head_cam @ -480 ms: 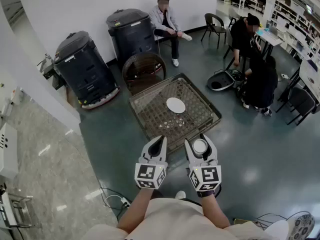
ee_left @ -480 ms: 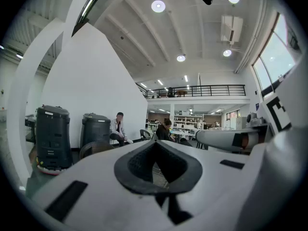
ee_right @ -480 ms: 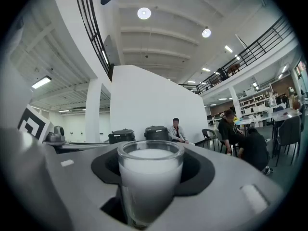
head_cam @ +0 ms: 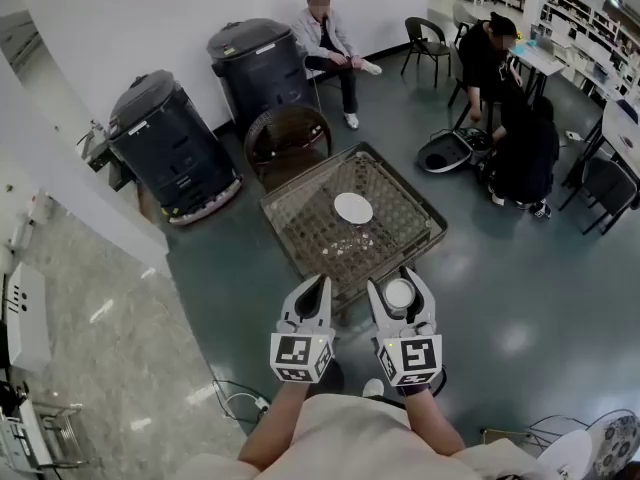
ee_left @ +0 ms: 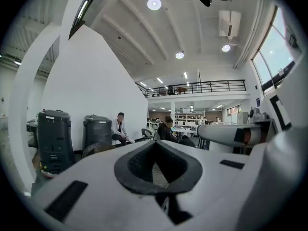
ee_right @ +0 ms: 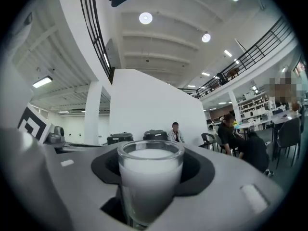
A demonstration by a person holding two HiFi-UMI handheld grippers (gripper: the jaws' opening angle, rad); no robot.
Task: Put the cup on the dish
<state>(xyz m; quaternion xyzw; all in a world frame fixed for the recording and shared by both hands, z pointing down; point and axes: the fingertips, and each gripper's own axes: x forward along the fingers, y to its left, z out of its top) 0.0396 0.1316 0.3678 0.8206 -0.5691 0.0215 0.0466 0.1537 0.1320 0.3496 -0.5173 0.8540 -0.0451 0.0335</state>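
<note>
Right gripper (head_cam: pixel 396 286): jaws part-spread, pinching a small clear glass cup (ee_right: pixel 150 182) with whitish fill, upright between the pads. Left gripper (head_cam: pixel 322 283): jaws pressed together, nothing in them. The round white dish (head_cam: pixel 352 208) lies well ahead of the right jaws on a square woven wicker table (head_cam: pixel 300 218), so the cup is not yet placed.

Risks, as I judge them:
- smooth glass could slide in the pads if the grip loosens during the reach
- any tilt may spill the fill
- a low approach could clip the table edge
- small clear items (head_cam: pixel 350 250) short of the dish could get knocked
- landing on the dish rim could tip the cup
</note>
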